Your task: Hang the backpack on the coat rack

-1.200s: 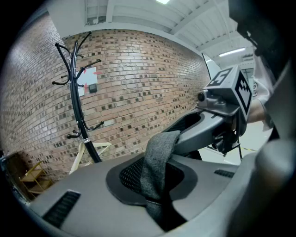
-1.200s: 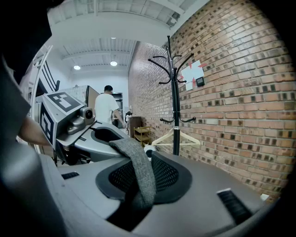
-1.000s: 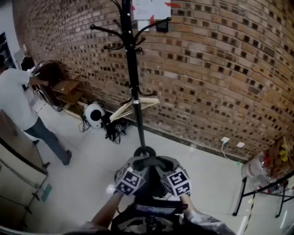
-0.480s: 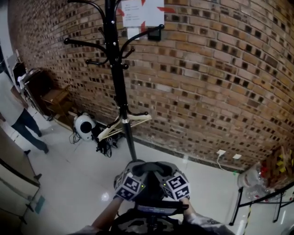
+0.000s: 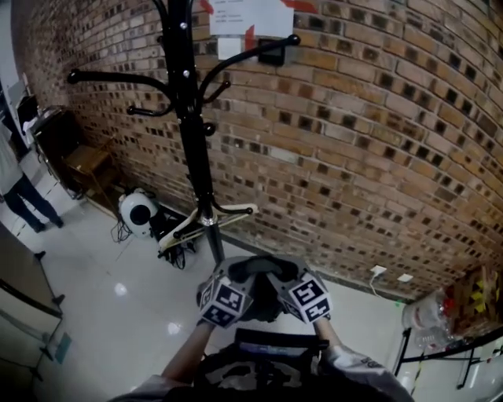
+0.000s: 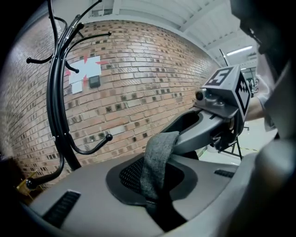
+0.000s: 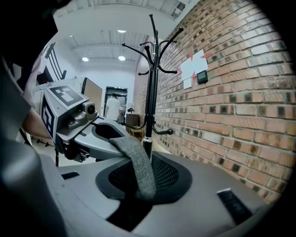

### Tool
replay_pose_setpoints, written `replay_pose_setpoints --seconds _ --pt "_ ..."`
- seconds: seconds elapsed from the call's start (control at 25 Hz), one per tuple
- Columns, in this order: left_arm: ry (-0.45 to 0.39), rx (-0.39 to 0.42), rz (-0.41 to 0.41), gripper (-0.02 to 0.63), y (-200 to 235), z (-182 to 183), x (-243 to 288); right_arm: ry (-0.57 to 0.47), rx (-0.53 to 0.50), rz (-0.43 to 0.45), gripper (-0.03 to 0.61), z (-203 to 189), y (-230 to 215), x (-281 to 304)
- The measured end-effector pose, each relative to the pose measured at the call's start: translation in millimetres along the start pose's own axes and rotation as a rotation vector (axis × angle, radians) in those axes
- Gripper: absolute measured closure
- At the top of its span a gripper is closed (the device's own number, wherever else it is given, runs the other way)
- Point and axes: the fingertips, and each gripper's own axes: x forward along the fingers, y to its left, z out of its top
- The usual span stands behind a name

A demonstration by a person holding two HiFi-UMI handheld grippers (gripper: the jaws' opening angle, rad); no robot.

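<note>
No word or number can be read anywhere; a white sheet [image 5: 250,16] with red marks at its edges is stuck on the brick wall [image 5: 369,141] just right of the top of the coat rack [image 5: 189,118], and its print is too small to make out; a smaller white slip [image 5: 229,49] sits under it, with nothing legible on it; below the coat rack's pole, the cube [image 5: 222,303] on the left gripper [image 5: 242,275] and the cube [image 5: 308,300] on the right gripper [image 5: 272,275] carry black-and-white square patterns, not letters; far right of the coat rack, the packets [image 5: 471,294] on the desk [image 5: 448,345] show colours but no readable label.
</note>
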Motion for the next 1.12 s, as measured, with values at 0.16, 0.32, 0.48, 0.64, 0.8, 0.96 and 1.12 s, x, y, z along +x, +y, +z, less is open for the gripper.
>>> replay_pose_setpoints --seconds 0.16,0.32,0.48,0.64,0.8,0.96,1.12 --pt "0.002 -0.027 0.034 0.552 21.1 6.1 23.5 -0.011 -0.017 0.025 0.482 7.5 -26.1 19.2" --pt "0.009 -0.042 0.103 0.552 42.0 11.2 38.3 -0.012 -0.036 0.083 0.482 14.0 -44.3 38.7" --pt "0.032 -0.065 0.186 0.552 60.0 17.4 55.0 -0.001 -0.076 0.178 0.482 19.0 -63.6 55.9" --pt "0.071 -0.093 0.293 0.552 74.4 16.4 68.2 0.001 -0.113 0.305 0.482 22.7 -76.4 72.3" --pt "0.122 -0.148 0.398 0.552 86.0 7.3 75.7 0.002 -0.161 0.438 0.482 24.4 -82.8 88.5" --pt "0.162 -0.208 0.488 0.552 95.3 2.4 81.6 -0.018 -0.222 0.553 0.482 25.2 -88.5 103.9" --pt "0.197 -0.255 0.581 0.552 98.2 4.6 77.9 -0.044 -0.252 0.653 0.482 34.2 -86.5 106.2"
